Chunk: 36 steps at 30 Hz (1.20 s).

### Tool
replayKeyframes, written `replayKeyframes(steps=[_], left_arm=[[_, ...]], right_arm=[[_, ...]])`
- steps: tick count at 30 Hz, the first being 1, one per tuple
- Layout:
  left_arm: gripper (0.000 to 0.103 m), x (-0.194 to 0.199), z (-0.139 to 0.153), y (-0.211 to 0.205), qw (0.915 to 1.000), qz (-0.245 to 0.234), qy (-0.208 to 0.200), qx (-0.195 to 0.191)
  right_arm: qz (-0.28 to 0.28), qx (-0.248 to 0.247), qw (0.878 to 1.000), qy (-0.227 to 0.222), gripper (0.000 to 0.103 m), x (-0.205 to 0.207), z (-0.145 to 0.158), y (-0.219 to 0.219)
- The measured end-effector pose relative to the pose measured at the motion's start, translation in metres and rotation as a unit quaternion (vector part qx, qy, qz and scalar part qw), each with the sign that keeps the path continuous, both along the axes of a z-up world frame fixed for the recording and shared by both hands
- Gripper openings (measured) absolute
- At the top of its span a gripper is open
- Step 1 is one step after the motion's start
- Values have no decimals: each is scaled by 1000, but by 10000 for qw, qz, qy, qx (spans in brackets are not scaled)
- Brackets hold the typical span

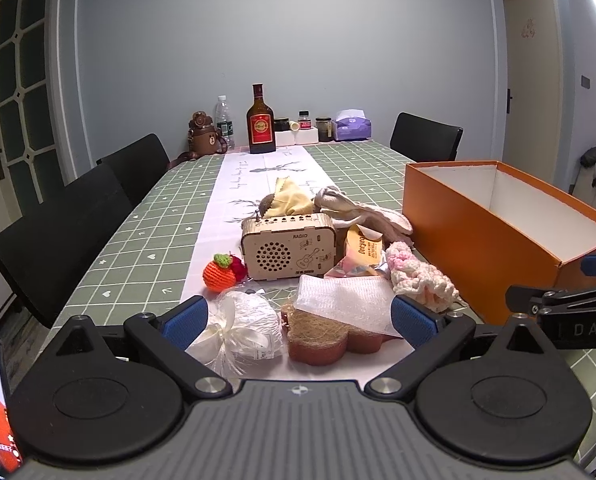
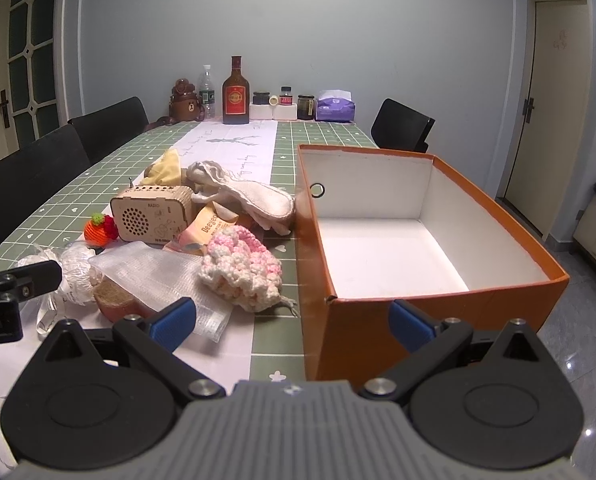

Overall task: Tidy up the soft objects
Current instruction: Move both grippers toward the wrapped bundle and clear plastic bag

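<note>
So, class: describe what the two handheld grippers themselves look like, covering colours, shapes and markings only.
Both look alike. The left gripper and right gripper each have a ribbed grey body with a small round logo, two round black discs, black angular link arms with silver screws, and blue fingers. Seen side-on, white lettering marks the black housing. No cables or sleeves show.

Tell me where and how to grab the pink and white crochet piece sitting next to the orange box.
Grip the pink and white crochet piece across its raised middle mound, coming straight down from above with the right gripper, whose jaws stand open. It lies as a soft heap on the table, so the top bulge should compress between the jaws. The orange box wall crowds its right side; avoid a sideways approach from there.
</note>
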<state>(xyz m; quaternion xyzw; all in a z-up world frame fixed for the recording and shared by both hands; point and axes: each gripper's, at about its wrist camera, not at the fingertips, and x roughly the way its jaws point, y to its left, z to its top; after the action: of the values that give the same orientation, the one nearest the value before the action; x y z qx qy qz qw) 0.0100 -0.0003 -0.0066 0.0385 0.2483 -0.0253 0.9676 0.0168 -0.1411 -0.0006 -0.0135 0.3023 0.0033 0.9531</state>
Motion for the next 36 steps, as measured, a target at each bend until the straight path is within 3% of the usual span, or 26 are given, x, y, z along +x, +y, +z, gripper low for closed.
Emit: replayKeyframes(steps=[6, 36], left_arm=[[103, 1, -1, 2, 9996, -51, 128, -238], [103, 1, -7, 2, 9997, 43, 188, -147]], right_arm=[[12, -9, 10000, 35, 100, 1, -3, 2], [45, -23, 10000, 29, 100, -1, -3, 5]])
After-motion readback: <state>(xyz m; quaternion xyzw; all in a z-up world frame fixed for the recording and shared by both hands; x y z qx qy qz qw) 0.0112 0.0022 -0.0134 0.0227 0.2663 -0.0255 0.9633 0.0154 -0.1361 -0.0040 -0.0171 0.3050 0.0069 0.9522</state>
